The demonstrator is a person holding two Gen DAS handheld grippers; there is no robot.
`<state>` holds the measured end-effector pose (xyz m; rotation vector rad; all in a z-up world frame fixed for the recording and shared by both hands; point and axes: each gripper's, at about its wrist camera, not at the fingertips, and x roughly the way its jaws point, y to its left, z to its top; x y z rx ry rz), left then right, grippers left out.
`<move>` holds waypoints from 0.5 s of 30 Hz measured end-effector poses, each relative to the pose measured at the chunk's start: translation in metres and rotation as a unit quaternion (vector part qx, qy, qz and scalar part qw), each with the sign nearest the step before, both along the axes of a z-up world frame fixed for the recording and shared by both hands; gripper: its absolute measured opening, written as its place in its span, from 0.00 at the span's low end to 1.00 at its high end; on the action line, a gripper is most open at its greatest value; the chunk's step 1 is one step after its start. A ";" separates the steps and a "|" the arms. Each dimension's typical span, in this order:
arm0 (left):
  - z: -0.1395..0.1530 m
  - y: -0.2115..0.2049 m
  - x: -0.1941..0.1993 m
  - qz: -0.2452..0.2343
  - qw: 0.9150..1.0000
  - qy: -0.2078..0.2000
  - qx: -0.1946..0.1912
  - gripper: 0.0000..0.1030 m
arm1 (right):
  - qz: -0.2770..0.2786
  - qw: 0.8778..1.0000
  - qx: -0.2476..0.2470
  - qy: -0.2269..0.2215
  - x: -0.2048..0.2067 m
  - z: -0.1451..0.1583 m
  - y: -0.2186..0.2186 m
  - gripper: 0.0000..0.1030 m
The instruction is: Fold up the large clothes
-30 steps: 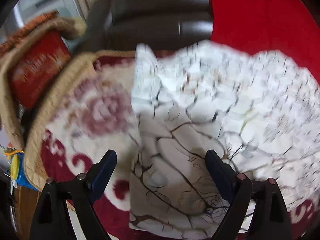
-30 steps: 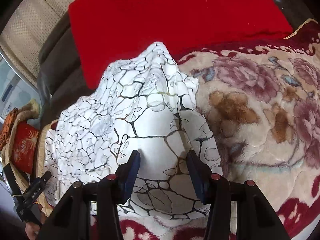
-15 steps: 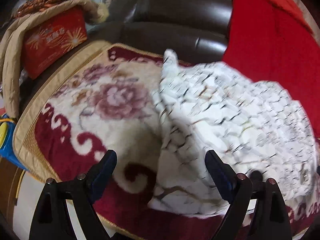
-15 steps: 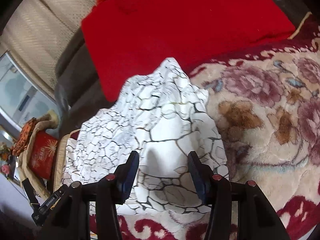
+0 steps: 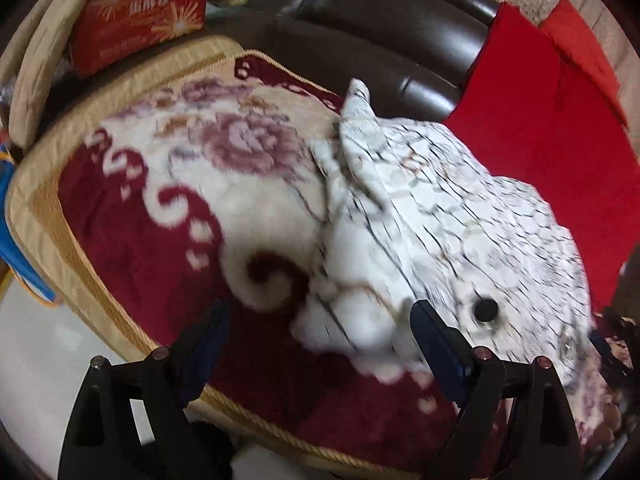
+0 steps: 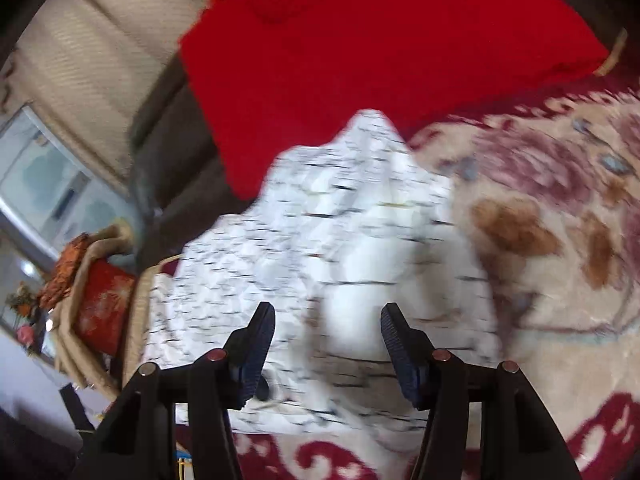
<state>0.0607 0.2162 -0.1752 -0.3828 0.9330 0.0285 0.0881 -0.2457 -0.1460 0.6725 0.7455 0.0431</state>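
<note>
A white garment with a black crackle print (image 5: 440, 216) lies bunched on a floral red-and-cream blanket (image 5: 160, 208). In the left wrist view my left gripper (image 5: 320, 340) is open and empty, just in front of the garment's near left edge. In the right wrist view the same garment (image 6: 340, 240) is heaped ahead of my right gripper (image 6: 328, 340), which is open and empty over its near edge. Both views are blurred by motion.
A red cloth (image 6: 360, 60) covers the dark leather sofa back (image 5: 380, 40) behind the garment. A red box (image 5: 140, 12) sits wrapped in beige fabric at the left. The blanket's gold-trimmed edge (image 5: 60, 248) drops off to a pale floor at the lower left.
Both grippers have drawn back from the garment and swung, so it sits farther ahead and to the right in the left view. Both stay open.
</note>
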 end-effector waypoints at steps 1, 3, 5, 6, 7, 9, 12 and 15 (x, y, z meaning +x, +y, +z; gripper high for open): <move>-0.001 -0.004 -0.003 -0.002 1.000 -0.001 -0.002 0.88 | 0.014 1.000 0.005 -0.005 0.005 0.001 0.008 0.57; 0.000 -0.010 -0.006 -0.004 1.000 -0.005 0.007 0.88 | 0.030 1.000 0.004 -0.003 0.013 0.001 0.021 0.58; 0.004 -0.013 -0.003 -0.003 1.000 -0.013 0.017 0.88 | 0.041 0.999 -0.002 0.002 0.022 0.000 0.034 0.57; 0.006 -0.013 -0.001 0.002 1.000 -0.015 0.023 0.88 | 0.048 0.999 -0.001 0.002 0.026 0.000 0.039 0.57; 0.010 -0.015 0.000 0.008 0.999 -0.021 0.039 0.88 | 0.053 0.999 0.000 0.001 0.029 0.000 0.043 0.57; 0.018 -0.018 0.002 0.011 0.997 -0.039 0.071 0.88 | 0.057 0.998 -0.013 -0.004 0.035 0.002 0.052 0.57; 0.024 -0.024 0.007 0.011 0.992 -0.056 0.115 0.88 | 0.053 0.998 -0.026 -0.010 0.038 0.004 0.054 0.58; 0.026 -0.030 0.012 0.010 0.988 -0.063 0.140 0.88 | 0.046 0.999 -0.027 -0.007 0.040 0.003 0.047 0.57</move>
